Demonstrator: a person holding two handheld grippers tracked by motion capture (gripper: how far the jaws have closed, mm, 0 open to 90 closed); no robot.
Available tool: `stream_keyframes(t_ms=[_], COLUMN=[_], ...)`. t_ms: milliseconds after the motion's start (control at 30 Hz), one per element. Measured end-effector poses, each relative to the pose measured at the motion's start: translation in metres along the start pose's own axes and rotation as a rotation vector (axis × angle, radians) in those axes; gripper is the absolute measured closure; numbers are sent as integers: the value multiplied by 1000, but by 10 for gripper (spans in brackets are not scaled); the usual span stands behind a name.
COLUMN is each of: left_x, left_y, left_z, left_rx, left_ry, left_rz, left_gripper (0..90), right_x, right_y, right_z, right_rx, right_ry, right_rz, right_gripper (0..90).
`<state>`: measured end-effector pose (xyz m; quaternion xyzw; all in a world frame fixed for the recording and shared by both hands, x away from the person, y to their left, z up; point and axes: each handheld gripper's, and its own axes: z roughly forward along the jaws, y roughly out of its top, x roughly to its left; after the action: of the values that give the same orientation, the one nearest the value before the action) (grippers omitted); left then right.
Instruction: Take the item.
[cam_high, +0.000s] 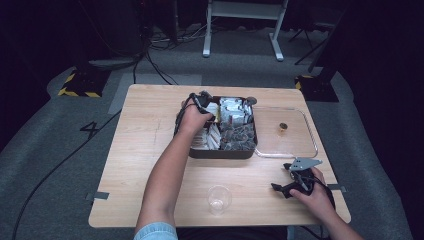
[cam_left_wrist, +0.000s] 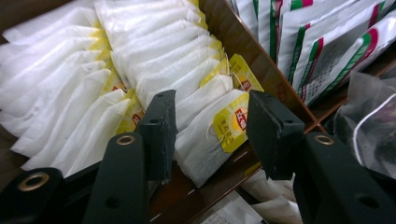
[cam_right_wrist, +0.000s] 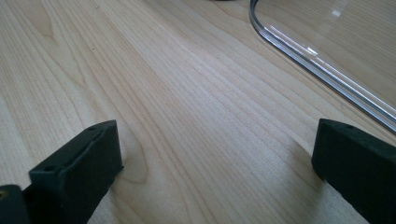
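A dark compartmented box (cam_high: 220, 153) stands mid-table. Its left compartment holds rows of white tea bags (cam_left_wrist: 74, 70) with yellow tags. My left gripper (cam_high: 206, 107) reaches down into that compartment. In the left gripper view it (cam_left_wrist: 210, 126) is open, its jaws on either side of the nearest tea bag (cam_left_wrist: 205, 140), whose yellow tag (cam_left_wrist: 231, 123) faces the camera; I cannot tell whether they touch it. My right gripper (cam_high: 281, 189) rests low at the table's front right. It (cam_right_wrist: 215, 158) is open wide over bare wood with nothing between the jaws.
Green-and-red striped sachets (cam_left_wrist: 322, 51) and dark packets in clear wrap (cam_left_wrist: 369, 116) fill the box's other compartments. A clear lid (cam_high: 306, 118) with a small brown knob (cam_high: 283, 127) lies right of the box; its rim (cam_right_wrist: 317, 65) is ahead of my right gripper. A clear cup (cam_high: 219, 200) stands near the front edge.
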<state>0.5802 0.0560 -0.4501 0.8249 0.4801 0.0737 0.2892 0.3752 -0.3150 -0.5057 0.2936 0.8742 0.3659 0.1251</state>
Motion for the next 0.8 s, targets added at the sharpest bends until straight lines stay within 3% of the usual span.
stream_keyframes(t_ms=[300,433,533,800], left_x=[-1,-3,-5,-2], left_y=[1,1,2,0], left_z=[6,6,3,-5], left_rx=[30,48,70,39], left_ry=[3,14,59,66], left_rz=[-5,2,49,62], left_gripper=[632,771,891,900], right_x=[0,0,0,0], right_y=[0,0,0,0], right_z=[0,0,0,-1], right_rx=[0,0,-1,-1], right_ry=[2,3,4,6], right_rz=[0,-2,-2,-3], right_gripper=[18,18,18,19])
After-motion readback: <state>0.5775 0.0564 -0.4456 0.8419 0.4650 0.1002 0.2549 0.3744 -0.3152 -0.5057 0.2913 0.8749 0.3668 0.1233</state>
